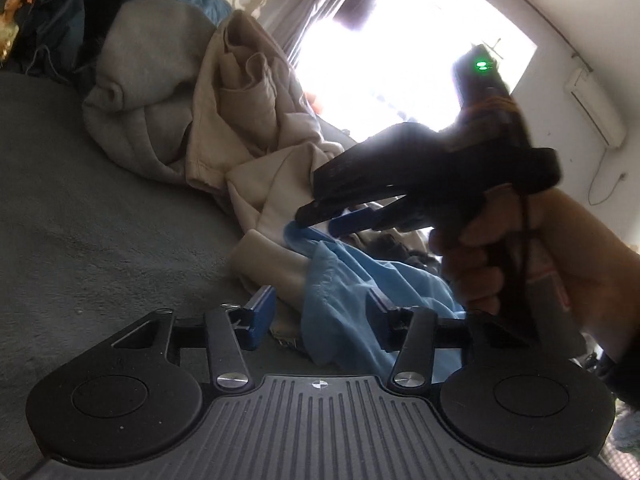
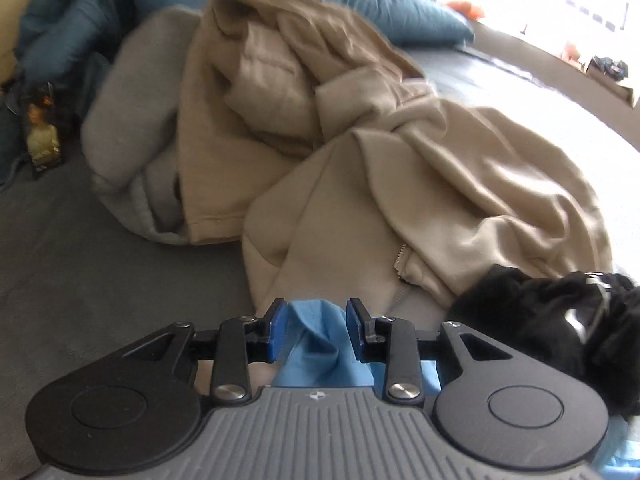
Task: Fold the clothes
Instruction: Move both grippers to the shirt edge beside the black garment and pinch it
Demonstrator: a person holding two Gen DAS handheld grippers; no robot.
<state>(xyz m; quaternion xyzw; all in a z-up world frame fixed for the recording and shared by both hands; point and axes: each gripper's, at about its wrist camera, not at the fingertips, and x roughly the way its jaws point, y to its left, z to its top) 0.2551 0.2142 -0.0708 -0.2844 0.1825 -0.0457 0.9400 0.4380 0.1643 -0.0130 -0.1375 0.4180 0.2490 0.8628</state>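
A light blue garment [image 1: 352, 292] lies crumpled on the grey bed [image 1: 100, 220], partly over a beige sweatshirt [image 1: 276, 184]. My left gripper [image 1: 320, 316] is open, its blue pads on either side of the blue cloth's lower edge. My right gripper [image 1: 332, 222], held by a hand, points left just above the blue garment's top corner. In the right wrist view the right gripper [image 2: 316, 328] has a fold of the blue garment [image 2: 316, 340] between its pads, which stand a little apart. I cannot tell whether they pinch it.
A pile of beige clothes [image 2: 320, 120] and a grey garment [image 2: 132, 120] lies behind. A black garment [image 2: 540, 320] lies at the right. Blue bedding [image 2: 100, 8] is at the back, a bright window [image 1: 400, 60] beyond.
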